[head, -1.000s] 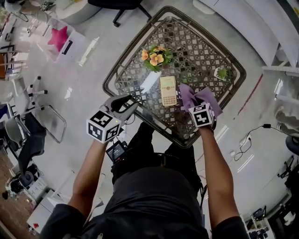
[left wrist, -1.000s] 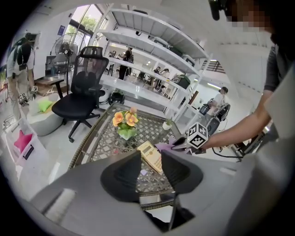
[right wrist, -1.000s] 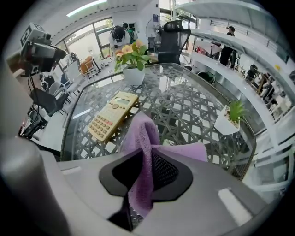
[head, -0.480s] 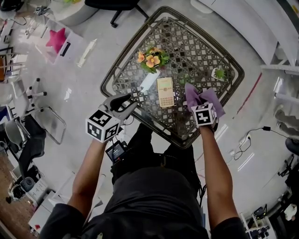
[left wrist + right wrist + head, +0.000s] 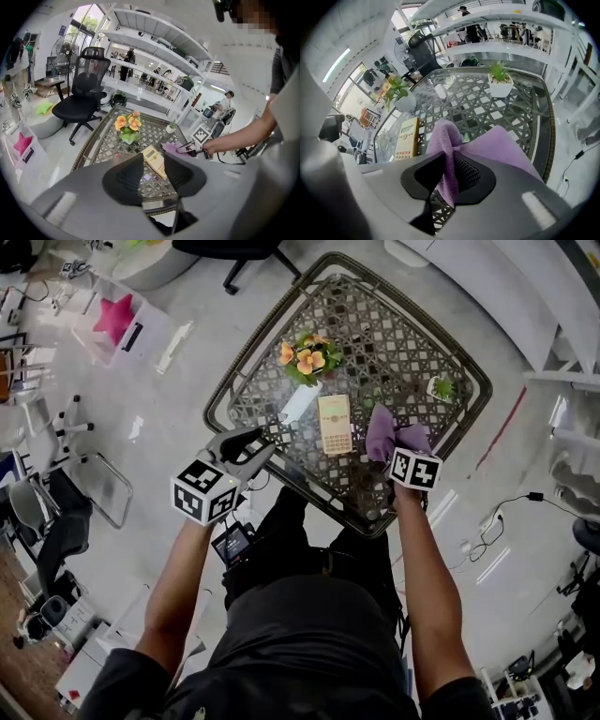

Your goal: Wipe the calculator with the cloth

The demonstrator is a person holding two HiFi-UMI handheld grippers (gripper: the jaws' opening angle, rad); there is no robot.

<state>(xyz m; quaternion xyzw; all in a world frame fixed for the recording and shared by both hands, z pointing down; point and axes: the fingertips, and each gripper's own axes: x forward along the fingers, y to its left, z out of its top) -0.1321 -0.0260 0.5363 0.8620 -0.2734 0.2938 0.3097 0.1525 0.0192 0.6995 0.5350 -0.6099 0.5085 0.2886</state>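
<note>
Left tool (image 5: 153,165) jaws apart, nothing between them; beige rectangular calculator (image 5: 151,153) seen through the gap, lying flat on the glass-topped wicker lattice bench (image 5: 86,145). Crumpled purple cloth (image 5: 171,148) just right of it, at the right tool (image 5: 183,149) tip. Orange flower pot (image 5: 127,125) sits beyond the calculator.

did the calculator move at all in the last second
No. In the head view the calculator sits in the same spot, just below the flowers.
</note>
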